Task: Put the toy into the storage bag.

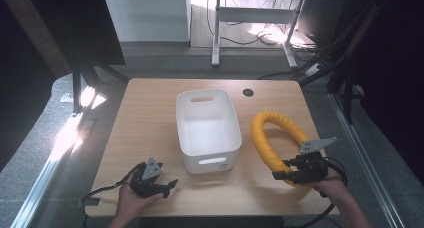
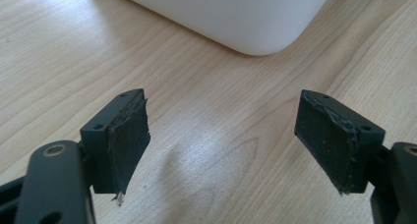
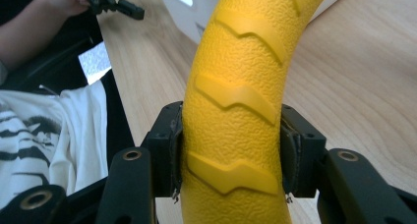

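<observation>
A yellow ridged ring (image 1: 272,138) lies at the right of the wooden table (image 1: 145,118), right of a white plastic bin (image 1: 206,129). My right gripper (image 1: 289,175) is shut on the ring's near part; in the right gripper view both pads press the ring (image 3: 236,86) from either side, with the gripper (image 3: 231,155) around it. My left gripper (image 1: 170,187) rests low over the table's front left, held by a hand, with its jaws wide apart. In the left gripper view the gripper (image 2: 221,130) has bare wood between its pads, and the bin's corner (image 2: 255,22) lies just ahead.
The bin is empty, with handle slots in its near and far walls. A dark round grommet (image 1: 248,92) sits near the table's far edge. Table legs and cables (image 1: 260,35) stand on the floor beyond. The person's other hand and left gripper (image 3: 110,3) show far off in the right gripper view.
</observation>
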Tool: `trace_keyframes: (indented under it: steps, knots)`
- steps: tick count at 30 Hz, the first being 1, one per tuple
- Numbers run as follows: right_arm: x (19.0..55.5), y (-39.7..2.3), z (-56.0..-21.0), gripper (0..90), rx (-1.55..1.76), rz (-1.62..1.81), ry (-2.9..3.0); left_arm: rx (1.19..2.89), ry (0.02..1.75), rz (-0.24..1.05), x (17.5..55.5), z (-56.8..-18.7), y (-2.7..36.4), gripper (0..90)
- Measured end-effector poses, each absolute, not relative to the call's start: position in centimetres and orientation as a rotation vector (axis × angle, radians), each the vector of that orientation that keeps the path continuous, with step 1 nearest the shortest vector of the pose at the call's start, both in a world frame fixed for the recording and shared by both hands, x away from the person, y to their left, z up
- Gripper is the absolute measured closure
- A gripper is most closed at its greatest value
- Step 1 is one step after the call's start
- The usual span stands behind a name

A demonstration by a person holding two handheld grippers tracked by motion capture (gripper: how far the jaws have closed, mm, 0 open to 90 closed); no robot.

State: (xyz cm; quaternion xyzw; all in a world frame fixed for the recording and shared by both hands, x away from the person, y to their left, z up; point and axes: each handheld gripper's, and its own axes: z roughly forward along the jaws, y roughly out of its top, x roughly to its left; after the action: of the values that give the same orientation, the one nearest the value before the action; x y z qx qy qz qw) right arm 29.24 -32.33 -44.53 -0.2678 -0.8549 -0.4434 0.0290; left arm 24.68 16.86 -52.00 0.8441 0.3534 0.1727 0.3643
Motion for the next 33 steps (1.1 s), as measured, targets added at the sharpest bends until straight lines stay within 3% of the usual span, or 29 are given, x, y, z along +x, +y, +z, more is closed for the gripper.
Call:
trace_keyframes:
  steps: [33]
  knots:
    - [29.5, -34.4, -43.0, 50.9, -0.928, -1.807, -2.418, 2.174, 0.913, 0.442, 24.7, -52.2, 16.7, 20.8]
